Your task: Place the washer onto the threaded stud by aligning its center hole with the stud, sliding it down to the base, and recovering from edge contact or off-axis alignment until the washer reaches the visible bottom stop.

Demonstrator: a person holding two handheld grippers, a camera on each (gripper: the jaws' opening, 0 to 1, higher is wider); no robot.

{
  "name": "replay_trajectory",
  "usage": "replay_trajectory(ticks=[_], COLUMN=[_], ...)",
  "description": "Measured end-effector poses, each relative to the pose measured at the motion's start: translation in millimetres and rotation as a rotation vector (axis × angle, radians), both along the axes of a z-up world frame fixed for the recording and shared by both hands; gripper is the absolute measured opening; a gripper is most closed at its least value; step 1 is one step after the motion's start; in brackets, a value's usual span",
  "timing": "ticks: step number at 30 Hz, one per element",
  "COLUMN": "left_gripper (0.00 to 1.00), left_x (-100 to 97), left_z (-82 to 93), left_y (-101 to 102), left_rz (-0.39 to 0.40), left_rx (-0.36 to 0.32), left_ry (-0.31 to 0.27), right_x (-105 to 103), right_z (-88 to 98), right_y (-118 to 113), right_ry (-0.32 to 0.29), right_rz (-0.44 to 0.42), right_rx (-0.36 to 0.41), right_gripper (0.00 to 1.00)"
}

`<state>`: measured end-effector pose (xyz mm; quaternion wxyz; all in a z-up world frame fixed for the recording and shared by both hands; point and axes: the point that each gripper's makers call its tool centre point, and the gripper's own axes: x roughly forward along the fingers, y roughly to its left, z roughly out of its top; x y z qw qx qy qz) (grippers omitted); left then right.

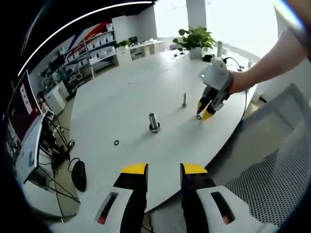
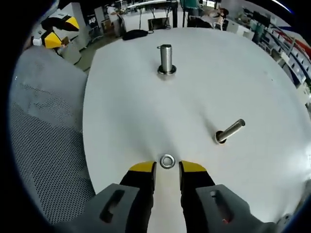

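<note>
Two threaded studs stand on the white table (image 2: 136, 111): a thick stud (image 2: 166, 60) and a thinner stud (image 2: 229, 131). The washer (image 2: 167, 161) lies flat on the table just in front of the right gripper (image 2: 166, 170), whose jaws are a little apart and hold nothing. The left gripper (image 1: 164, 170) hovers off the table edge with jaws apart and empty, and a second small ring (image 1: 116, 142) lies well apart from the studs.

Each claw (image 2: 166, 174) has black fingers with yellow tips. Its white housing carries two slotted openings. The right claw (image 1: 205, 109) matches, with a pale grey body.
</note>
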<state>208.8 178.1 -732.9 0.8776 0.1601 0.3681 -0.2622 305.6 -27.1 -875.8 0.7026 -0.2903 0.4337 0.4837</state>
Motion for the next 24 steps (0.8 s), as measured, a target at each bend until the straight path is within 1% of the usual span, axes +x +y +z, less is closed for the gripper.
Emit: replay_trajectory(ticks=[3,4,10,14,15,17,24], left_gripper=[0.24,0.24,0.24,0.24,0.24,0.24,0.24], left_x=[-0.3,-0.5,-1.3,-1.4,-1.5,-1.5,-1.4], left_z=[-0.8,-0.8,-0.1,-0.2,-0.2,-0.2,-0.2], left_y=[-1.2,-1.8,-3.0,-3.4,-3.7,-3.7,-3.4], left_rz=[-0.009,-0.012,-0.015,-0.018,-0.019,-0.02,-0.02], left_rx=[-0.001,-0.001,-0.006,-0.008,-0.008,-0.006,-0.003], left_ry=[0.003,0.003,0.003,0.002,0.002,0.001,0.0], right_x=[-0.2,0.2,-3.4,-2.5,-2.6,-4.1,-0.3], right_z=[-0.6,-1.5,0.4,-1.2,-1.8,-1.6,-3.7], right_y=[0.0,-0.3,2.0,3.4,3.5,3.1,5.4], right_ry=[-0.005,-0.02,-0.005,0.008,0.014,0.012,0.088], right_rz=[0.026,0.062,0.114,0.146,0.153,0.21,0.216], right_rx=[-0.017,-0.031,-0.037,-0.065,-0.086,-0.144,-0.256], right_gripper=[0.2,0.2,0.17,0.17,0.17,0.16,0.14])
